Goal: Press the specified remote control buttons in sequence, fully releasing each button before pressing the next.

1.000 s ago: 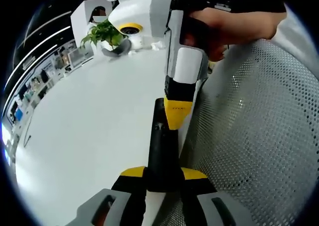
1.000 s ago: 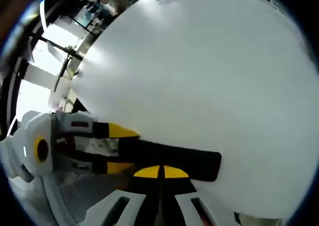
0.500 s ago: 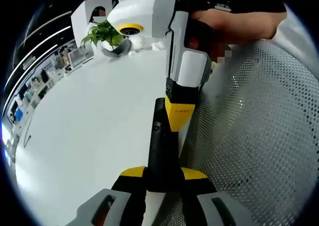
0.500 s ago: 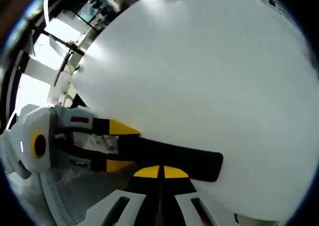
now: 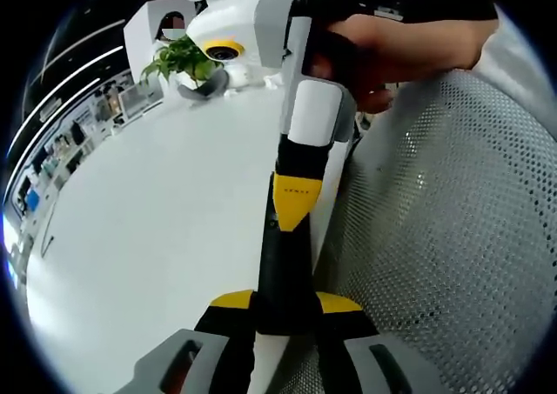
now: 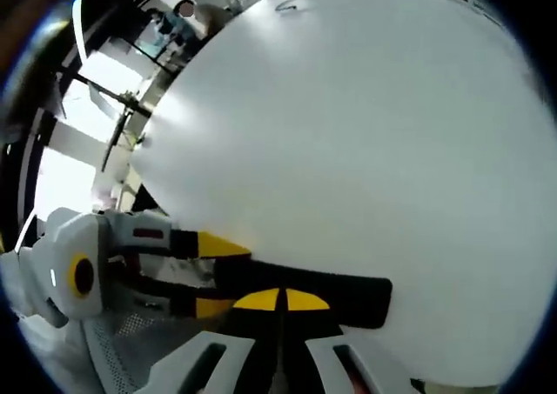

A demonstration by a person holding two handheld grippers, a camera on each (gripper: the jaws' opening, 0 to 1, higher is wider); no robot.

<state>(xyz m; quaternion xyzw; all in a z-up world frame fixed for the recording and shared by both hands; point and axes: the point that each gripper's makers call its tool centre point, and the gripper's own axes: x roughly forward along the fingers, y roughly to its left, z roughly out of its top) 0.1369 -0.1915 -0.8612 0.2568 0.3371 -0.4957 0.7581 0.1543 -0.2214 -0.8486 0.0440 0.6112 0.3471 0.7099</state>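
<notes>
Two grippers are working on one black remote control (image 5: pixel 283 263). In the left gripper view, my left gripper (image 5: pixel 285 305) is squeezing the near end of the remote between its yellow-tipped jaws, and the remote is sticking straight out ahead of me. It is lying along the edge of the white table (image 5: pixel 165 203), right beside a grey mesh chair back (image 5: pixel 444 237). A little farther along, my right gripper (image 5: pixel 293 204) is coming down from above with its yellow tips pinched together, and they are touching the top face of the remote. My hand (image 5: pixel 392 50) is holding that gripper. Far off on the table, a green plant (image 5: pixel 181 59) is sitting in a pot.

In the right gripper view, my clenched right jaws are resting on the remote, which is lying across below them.
</notes>
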